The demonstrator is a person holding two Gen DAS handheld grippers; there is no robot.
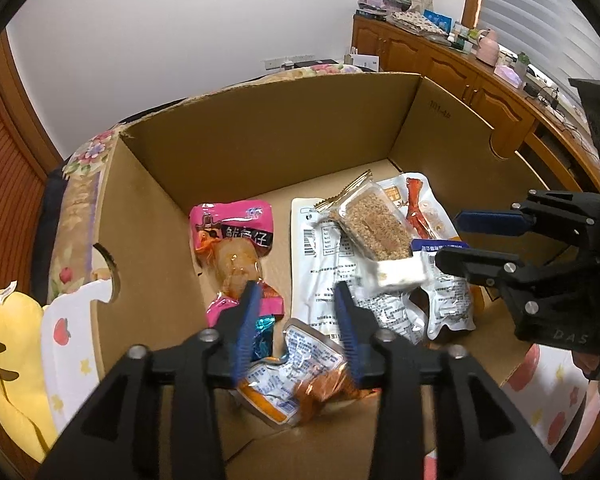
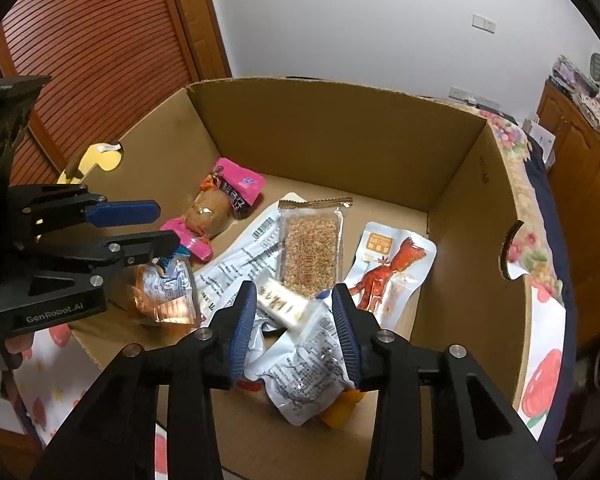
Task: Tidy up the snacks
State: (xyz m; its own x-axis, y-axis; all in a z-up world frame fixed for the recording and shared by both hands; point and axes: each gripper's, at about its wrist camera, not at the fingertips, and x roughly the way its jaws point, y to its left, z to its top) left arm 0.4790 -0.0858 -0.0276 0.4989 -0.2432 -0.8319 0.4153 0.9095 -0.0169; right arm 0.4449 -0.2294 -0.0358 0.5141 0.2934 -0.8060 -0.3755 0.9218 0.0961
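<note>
An open cardboard box (image 1: pixel 260 136) (image 2: pixel 320 132) holds several snack packets. My left gripper (image 1: pixel 297 292) (image 2: pixel 164 225) hangs open over its near left part. A silver and orange packet (image 1: pixel 296 368) (image 2: pixel 168 292) lies loose just below its fingers. My right gripper (image 2: pixel 294 292) (image 1: pixel 450 238) is open too. A small white bar (image 2: pixel 284 304) (image 1: pixel 400 274), blurred, sits loose between its fingers, over a silver printed packet (image 2: pixel 304 360). Farther in lie a pink squid packet (image 1: pixel 230 236) (image 2: pixel 228 196), a clear-wrapped grain bar (image 1: pixel 374 228) (image 2: pixel 310 248) and a white packet with a red picture (image 2: pixel 392 268).
The box stands on a bed with a fruit-print sheet (image 2: pixel 540 376). A yellow plush toy (image 1: pixel 8 352) lies outside the box's left wall. Wooden cabinets (image 1: pixel 440 64) with clutter on top run along the right, and a slatted wooden door (image 2: pixel 80 60) stands on the left.
</note>
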